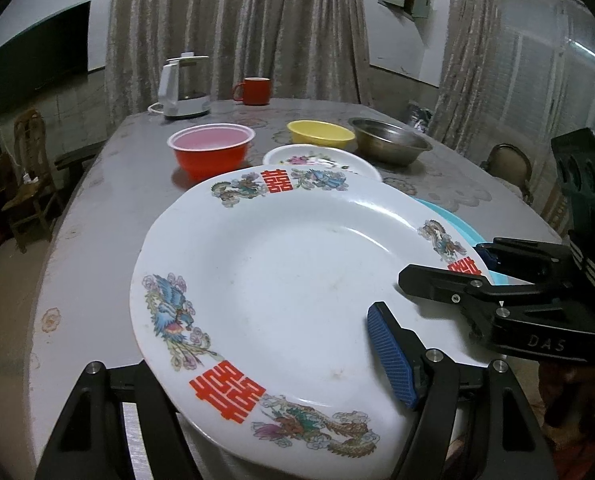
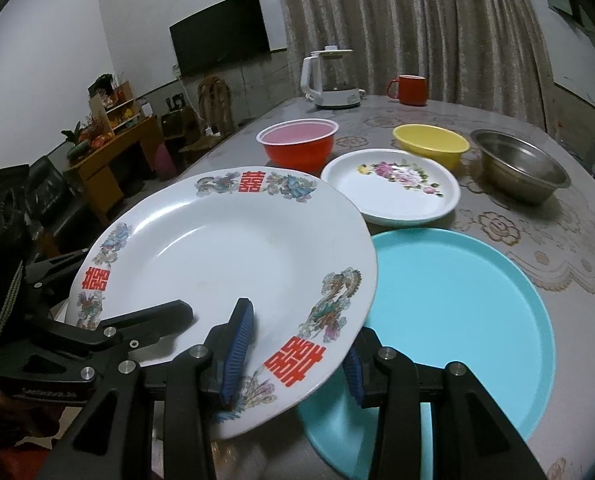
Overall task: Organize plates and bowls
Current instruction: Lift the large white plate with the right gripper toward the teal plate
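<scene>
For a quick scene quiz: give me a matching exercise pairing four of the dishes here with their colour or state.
Column 1:
1. dragon plate
2. flat plate
3. flower plate
4. metal bowl

Column 2:
A. plain turquoise, lying on the table
B. unpainted, shiny grey
C. tilted, gripped at its rim
D. white with pink blossoms

Pairs: 1-C, 2-A, 3-D, 4-B

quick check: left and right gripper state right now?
Left gripper: shut on the dragon plate, near rim.
Right gripper: shut on the same plate, opposite rim, tilted above the blue tray.
</scene>
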`<state>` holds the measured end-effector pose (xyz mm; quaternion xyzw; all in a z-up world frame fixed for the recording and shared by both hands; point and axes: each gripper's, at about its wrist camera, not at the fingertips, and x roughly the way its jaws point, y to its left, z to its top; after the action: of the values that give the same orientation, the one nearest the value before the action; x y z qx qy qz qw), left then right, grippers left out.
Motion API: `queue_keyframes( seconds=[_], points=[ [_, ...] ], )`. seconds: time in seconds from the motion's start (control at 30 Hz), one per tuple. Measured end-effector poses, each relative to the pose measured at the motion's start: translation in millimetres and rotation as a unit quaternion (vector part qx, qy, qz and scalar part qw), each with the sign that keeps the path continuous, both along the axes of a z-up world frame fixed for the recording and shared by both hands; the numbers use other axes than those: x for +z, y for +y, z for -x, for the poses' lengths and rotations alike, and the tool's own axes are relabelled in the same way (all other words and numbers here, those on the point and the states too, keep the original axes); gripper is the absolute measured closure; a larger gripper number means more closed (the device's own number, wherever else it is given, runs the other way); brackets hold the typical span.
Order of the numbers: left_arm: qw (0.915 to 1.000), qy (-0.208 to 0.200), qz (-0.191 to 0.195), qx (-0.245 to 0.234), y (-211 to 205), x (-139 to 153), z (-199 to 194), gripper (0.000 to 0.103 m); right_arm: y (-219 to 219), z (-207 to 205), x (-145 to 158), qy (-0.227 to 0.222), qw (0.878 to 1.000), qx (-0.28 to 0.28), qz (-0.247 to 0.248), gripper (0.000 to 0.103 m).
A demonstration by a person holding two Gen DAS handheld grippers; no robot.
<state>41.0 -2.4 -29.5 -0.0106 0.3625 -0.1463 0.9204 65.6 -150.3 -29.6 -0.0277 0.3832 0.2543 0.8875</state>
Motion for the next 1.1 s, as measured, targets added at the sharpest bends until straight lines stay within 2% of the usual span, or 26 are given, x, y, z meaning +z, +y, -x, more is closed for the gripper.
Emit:
queue_keyframes(
  seconds=[0.5, 0.87, 1.1],
  points=[
    [0.9975, 0.008, -0.004, -0.070, -60, 4, -9, 0.028, -58, 20, 6, 0.007, 0.998, -0.060, -0.007, 0.062],
    [0.9942, 0.019, -0.012, -0.105, -96, 4, -21, 0.028, -95, 24, 4, 0.009, 0.995, -0.098, -0.016, 0.062],
    [0.9912, 0.043, -0.002, -0.125, -118, -4, -35, 0.028, -116, 19, 0, 0.023, 0.992, -0.122, -0.012, 0.062]
  ],
)
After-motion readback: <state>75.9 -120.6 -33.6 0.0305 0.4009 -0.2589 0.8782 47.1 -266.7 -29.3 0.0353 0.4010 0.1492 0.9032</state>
